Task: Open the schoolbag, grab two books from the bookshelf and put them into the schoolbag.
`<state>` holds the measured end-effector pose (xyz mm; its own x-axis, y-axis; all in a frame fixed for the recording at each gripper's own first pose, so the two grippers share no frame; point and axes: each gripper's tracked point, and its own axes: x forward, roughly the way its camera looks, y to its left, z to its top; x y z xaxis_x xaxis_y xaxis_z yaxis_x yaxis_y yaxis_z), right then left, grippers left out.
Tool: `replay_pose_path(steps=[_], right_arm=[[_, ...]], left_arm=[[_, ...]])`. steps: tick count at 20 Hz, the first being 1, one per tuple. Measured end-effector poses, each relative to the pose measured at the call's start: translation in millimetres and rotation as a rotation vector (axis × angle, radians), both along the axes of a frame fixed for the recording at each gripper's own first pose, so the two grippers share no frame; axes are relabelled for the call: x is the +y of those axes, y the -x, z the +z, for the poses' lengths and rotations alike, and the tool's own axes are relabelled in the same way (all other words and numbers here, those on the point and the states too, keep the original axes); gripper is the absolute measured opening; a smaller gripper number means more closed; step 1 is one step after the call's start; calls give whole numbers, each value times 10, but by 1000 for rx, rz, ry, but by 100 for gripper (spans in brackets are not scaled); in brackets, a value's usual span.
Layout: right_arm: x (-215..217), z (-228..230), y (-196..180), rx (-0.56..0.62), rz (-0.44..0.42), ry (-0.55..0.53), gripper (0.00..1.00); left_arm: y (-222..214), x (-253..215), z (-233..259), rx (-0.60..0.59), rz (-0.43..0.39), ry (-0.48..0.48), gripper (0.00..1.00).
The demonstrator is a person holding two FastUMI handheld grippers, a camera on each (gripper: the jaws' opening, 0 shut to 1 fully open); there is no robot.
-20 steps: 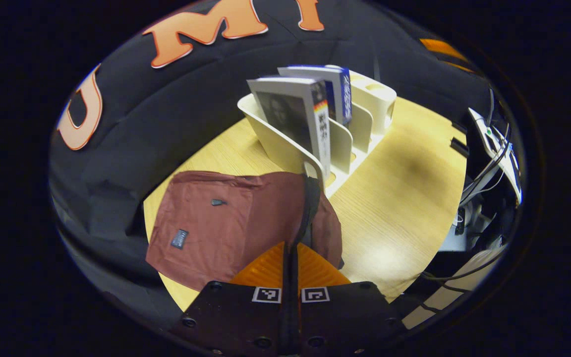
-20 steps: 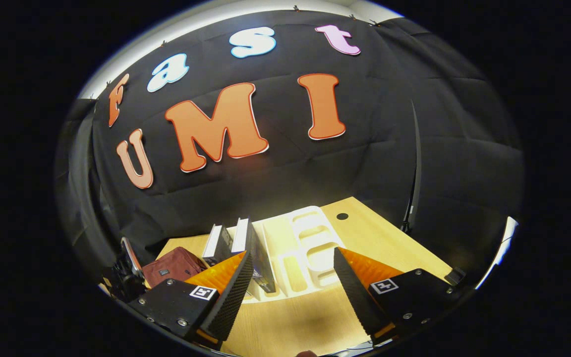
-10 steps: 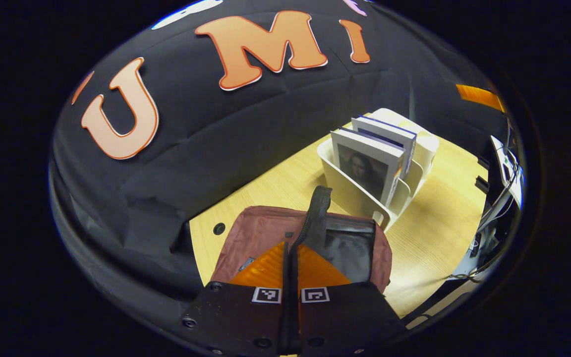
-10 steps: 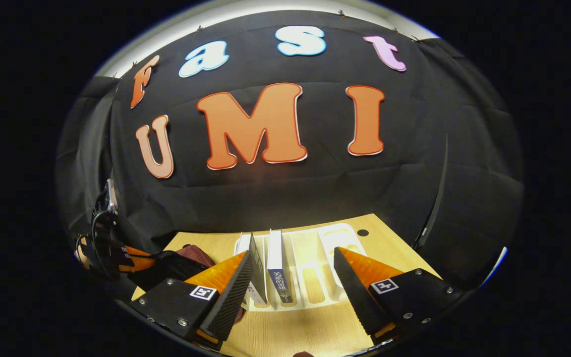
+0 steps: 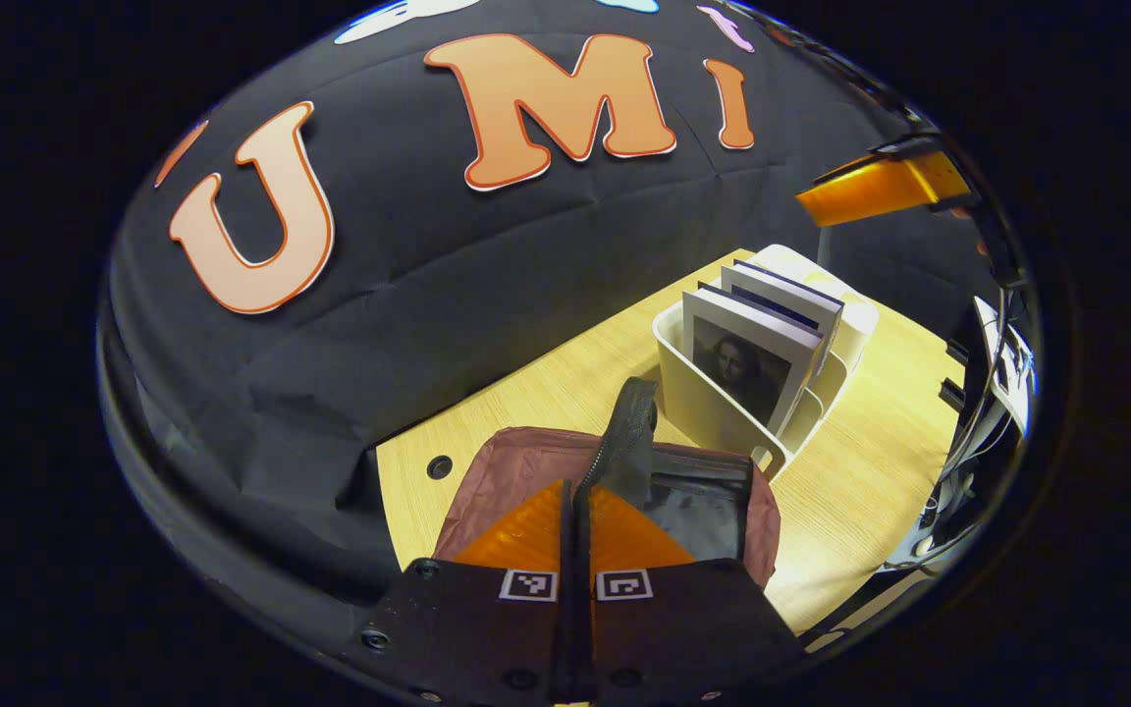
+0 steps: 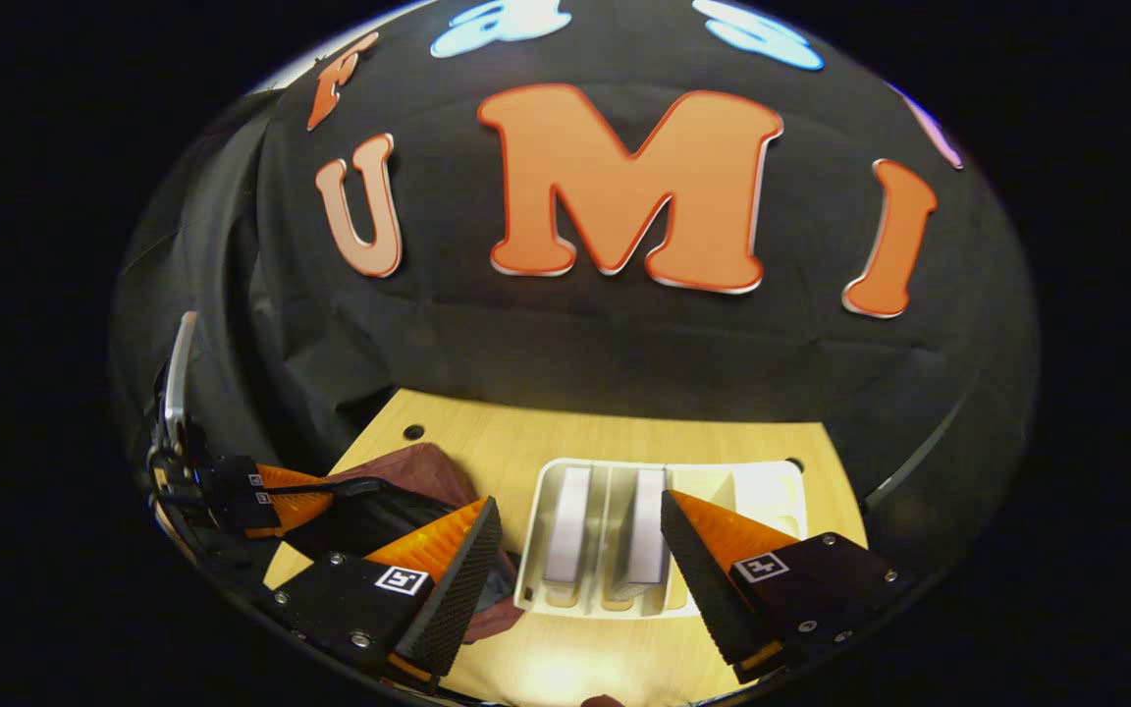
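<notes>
Wooden table (image 5: 850,432) at centre bore the open schoolbag (image 5: 516,462), its strap (image 5: 629,432) pinched by the closed left gripper (image 5: 575,491), while the right gripper (image 6: 580,535) gaped empty above two books (image 6: 565,535).

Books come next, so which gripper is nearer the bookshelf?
Right. The right gripper hangs open just above the bookshelf; the left gripper is off beside it, shut on the schoolbag flap.

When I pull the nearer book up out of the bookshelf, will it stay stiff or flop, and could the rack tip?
Nearer book looks thick and stands upright unaided, so probably rigid. It sits between dividers of the bookshelf, so expect some drag. The rack looks like light plastic and may lift or tilt. Right hand-held gripper is open above it.
</notes>
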<state>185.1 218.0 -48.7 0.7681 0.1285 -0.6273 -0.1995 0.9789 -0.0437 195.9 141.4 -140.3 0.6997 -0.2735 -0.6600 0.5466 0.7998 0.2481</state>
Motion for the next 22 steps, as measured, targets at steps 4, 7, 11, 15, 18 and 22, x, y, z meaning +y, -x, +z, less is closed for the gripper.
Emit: replay_pose_path(steps=[4, 7, 11, 15, 18, 22], right_arm=[[115, -459, -225, 260, -17, 9, 97], [85, -744, -382, 384, -80, 38, 98], [-15, -1056, -534, 439, -103, 108, 98], [8, -1305, -585, 495, -114, 132, 98], [9, -1517, -615, 534, -143, 132, 98], [-64, -1692, -637, 573, -170, 151, 95]], left_arm=[[27, 9, 1, 18, 9, 32, 1], [73, 9, -24, 28, -3, 34, 0], [36, 56, -69, 40, -1, 35, 1], [-22, 80, -74, 47, 0, 30, 1], [-47, 102, -76, 46, 1, 23, 1], [-49, 144, -104, 52, 9, 27, 1]])
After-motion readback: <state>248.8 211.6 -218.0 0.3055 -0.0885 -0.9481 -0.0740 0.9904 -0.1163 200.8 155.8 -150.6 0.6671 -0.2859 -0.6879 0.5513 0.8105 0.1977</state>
